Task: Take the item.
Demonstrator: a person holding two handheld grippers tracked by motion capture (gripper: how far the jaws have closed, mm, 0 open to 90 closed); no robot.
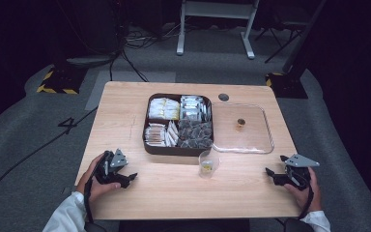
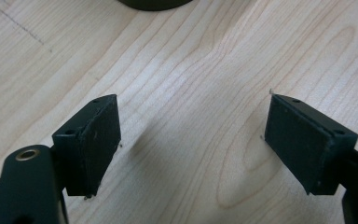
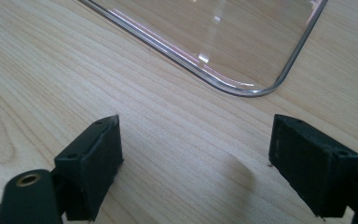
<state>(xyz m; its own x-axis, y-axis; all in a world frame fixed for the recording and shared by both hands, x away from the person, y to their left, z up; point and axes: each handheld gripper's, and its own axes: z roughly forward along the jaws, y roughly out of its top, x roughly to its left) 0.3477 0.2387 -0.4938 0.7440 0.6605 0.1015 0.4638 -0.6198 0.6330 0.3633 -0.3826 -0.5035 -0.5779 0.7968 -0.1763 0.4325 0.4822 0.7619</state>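
The left gripper rests at the desk's near-left corner, jaws wide apart and empty; ahead and to its right sits the dark tray of packets; the small clear cup stands just before it, roughly midway between both hands; the clear lid lies right of the tray; the right gripper is likewise spread, empty.

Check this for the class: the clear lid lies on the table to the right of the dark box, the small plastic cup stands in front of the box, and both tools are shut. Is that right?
One point is wrong: both tools are open. The left tool and right tool each show their jaws wide apart over bare wood in their own gripper views. The clear lid, dark box and plastic cup lie as stated.
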